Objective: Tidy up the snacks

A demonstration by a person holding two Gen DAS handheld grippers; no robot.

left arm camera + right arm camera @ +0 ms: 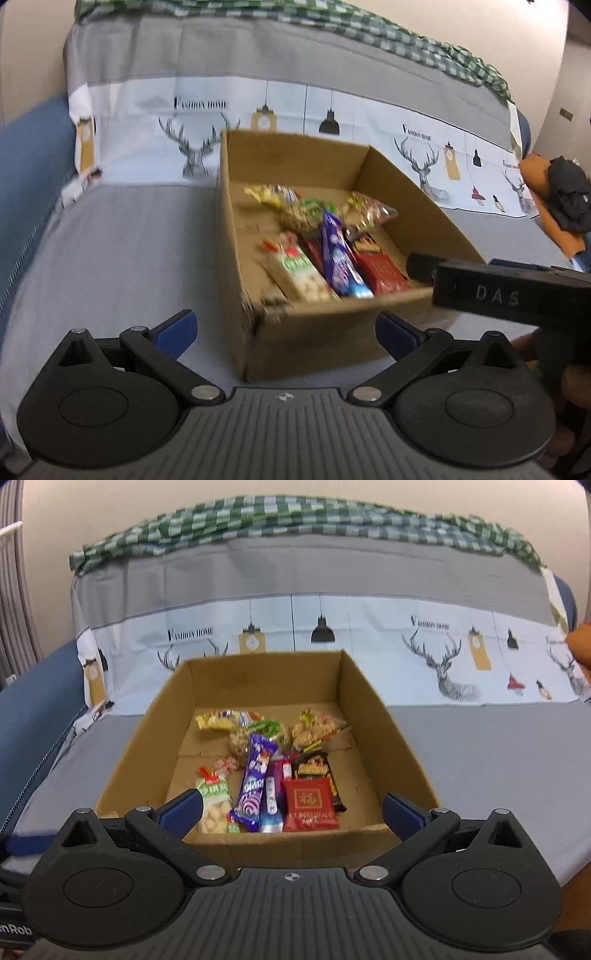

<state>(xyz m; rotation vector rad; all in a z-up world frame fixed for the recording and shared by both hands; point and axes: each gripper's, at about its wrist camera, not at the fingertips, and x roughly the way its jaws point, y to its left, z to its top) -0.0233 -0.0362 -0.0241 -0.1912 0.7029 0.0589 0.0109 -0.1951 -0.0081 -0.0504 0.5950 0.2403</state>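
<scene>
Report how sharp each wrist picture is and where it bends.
Left wrist: motion blur smears the cardboard box and snack packets; the left gripper stays crisp. Right wrist: milder blur, red packet readable. Both: fisheye curving at the edges.

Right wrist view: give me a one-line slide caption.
Open right gripper faces a cardboard box of assorted snack packets on a grey-covered sofa.

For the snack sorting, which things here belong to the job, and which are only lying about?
Belong to the job:
- cardboard box
- red packet
- purple wrapper
- green-labelled bag
- yellow packet

Only lying about:
- checked cloth
- deer-print sheet
- orange and black clothes
</scene>
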